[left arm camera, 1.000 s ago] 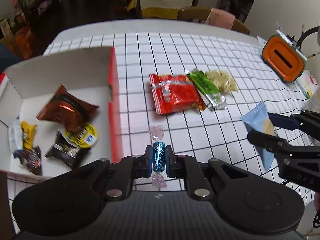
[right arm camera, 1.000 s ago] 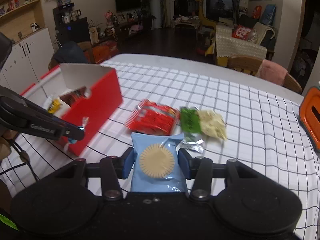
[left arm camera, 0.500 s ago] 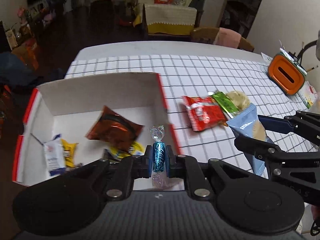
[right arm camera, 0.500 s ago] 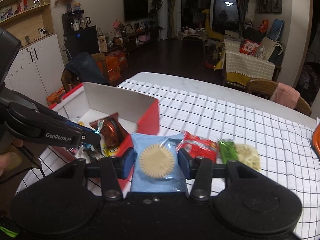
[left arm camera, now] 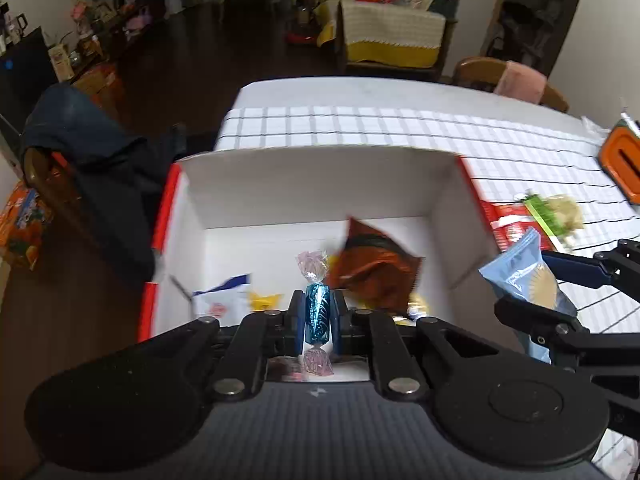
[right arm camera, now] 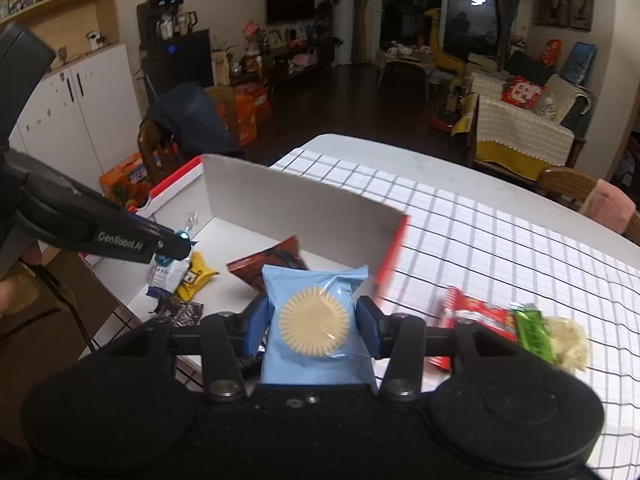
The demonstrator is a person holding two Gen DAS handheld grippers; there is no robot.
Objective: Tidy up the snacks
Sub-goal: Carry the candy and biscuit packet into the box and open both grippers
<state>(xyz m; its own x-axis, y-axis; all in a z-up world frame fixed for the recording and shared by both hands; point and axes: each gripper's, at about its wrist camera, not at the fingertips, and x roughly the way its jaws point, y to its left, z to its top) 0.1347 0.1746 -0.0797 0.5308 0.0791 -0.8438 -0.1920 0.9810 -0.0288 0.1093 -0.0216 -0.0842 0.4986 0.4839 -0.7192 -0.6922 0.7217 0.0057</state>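
My left gripper (left arm camera: 316,320) is shut on a blue foil candy (left arm camera: 317,317) with clear twisted ends and holds it above the near part of the red-and-white box (left arm camera: 320,184). My right gripper (right arm camera: 312,320) is shut on a light-blue biscuit packet (right arm camera: 316,320) and holds it over the box's (right arm camera: 296,204) right front corner. The packet also shows at the right of the left wrist view (left arm camera: 528,276). Inside the box lie an orange-brown packet (left arm camera: 376,264), a white-and-blue packet (left arm camera: 220,300), a yellow packet (right arm camera: 196,276) and a dark packet (right arm camera: 182,312).
On the checked tablecloth (right arm camera: 500,248) right of the box lie a red packet (right arm camera: 476,316), a green packet (right arm camera: 532,332) and a pale snack (right arm camera: 568,344). An orange holder (left arm camera: 622,164) stands at the far right. A chair with a dark garment (left arm camera: 96,160) stands left of the table.
Both grippers have moved left with their snacks, from over the tablecloth to over the box. The loose packets on the cloth have stayed where they were.
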